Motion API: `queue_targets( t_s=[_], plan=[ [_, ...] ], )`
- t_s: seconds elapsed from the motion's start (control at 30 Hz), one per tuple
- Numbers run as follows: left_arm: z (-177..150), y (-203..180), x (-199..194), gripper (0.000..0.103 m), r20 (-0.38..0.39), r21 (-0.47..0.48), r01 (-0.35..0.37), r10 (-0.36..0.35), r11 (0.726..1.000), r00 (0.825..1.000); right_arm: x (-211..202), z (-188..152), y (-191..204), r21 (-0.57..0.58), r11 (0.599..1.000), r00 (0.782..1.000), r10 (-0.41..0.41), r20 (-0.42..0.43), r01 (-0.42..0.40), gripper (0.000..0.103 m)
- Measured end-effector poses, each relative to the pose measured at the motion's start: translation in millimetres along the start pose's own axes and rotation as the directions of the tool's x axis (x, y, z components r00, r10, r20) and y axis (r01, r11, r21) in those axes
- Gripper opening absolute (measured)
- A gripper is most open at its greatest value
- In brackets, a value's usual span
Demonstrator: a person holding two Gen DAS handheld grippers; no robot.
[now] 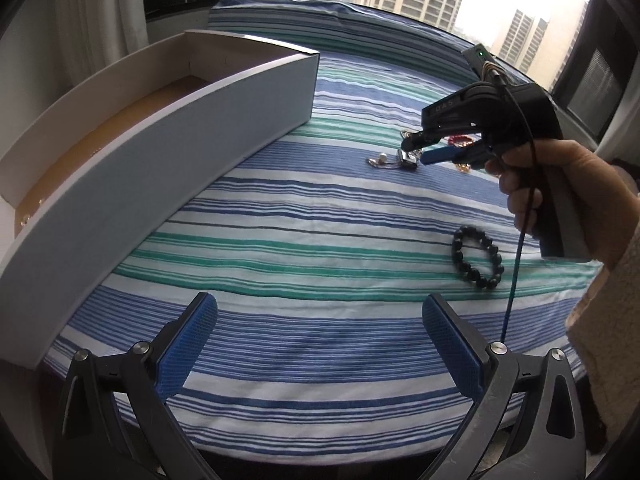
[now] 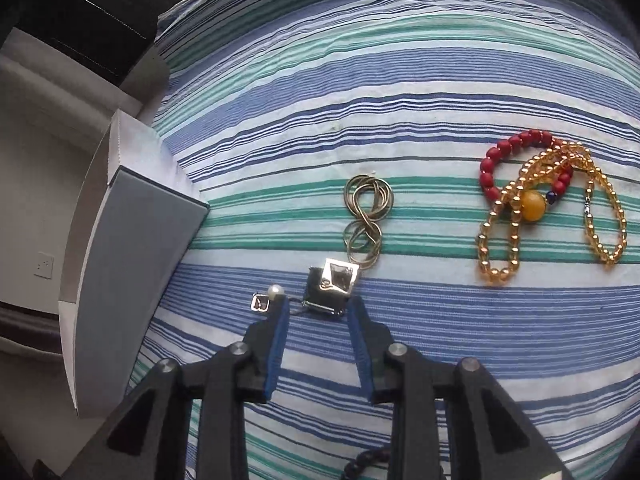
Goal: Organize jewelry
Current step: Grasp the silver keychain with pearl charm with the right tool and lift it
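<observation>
Fingers of the right gripper (image 2: 318,314) parted, straddling the silver square pendant (image 2: 332,286) mid-bed on the striped bedspread (image 2: 400,92), nothing gripped yet; likely lining up a pinch. Left gripper (image 1: 320,344) spread wide, empty, waiting near the white box (image 1: 160,152) at the bed's left edge, the probable destination.

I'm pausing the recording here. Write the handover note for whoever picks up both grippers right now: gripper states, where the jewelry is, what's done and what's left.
Left gripper: open, empty, above the striped cloth.
Right gripper: open, fingertips either side of the square silver pendant; not closed on it yet.
Pearl piece lies beside the pendant; coiled metal chain just beyond.
Red bead bracelet and amber bead necklace lie tangled together.
Black bead bracelet lies apart.
White box: a small item or two seems to sit at its near end.
Left: nearly everything.
</observation>
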State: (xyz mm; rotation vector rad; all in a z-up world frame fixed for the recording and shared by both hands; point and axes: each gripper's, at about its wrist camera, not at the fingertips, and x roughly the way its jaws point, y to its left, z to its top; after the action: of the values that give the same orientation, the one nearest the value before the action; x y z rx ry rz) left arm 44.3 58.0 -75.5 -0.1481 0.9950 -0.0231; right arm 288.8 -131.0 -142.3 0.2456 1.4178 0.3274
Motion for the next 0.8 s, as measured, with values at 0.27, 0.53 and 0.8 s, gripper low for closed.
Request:
queue_targets(
  t_s=[0.27,0.53,0.8],
  plan=[
    [-4.0,10.2,8.7,0.102,-0.032,-0.04,0.008,-0.009,0.999,0.999,20.8,6.3,27.6,-0.054,0.979,0.98,-0.192,0.047,0.195,0.031],
    [-9.3,-1.7,13.2,0.102,-0.048,0.016,0.002,-0.001,1.0,0.999,2.7,-2.7,19.9,-0.101,0.984,0.985,-0.139,0.103,0.15,0.02],
    [5.8,-35.0,24.4,0.102,-0.037,0.126,0.057,-0.053,0.99,0.998,-88.2,-39.6,-28.2,-0.136,0.978,0.966,-0.124,0.225,0.157,0.02]
  ],
)
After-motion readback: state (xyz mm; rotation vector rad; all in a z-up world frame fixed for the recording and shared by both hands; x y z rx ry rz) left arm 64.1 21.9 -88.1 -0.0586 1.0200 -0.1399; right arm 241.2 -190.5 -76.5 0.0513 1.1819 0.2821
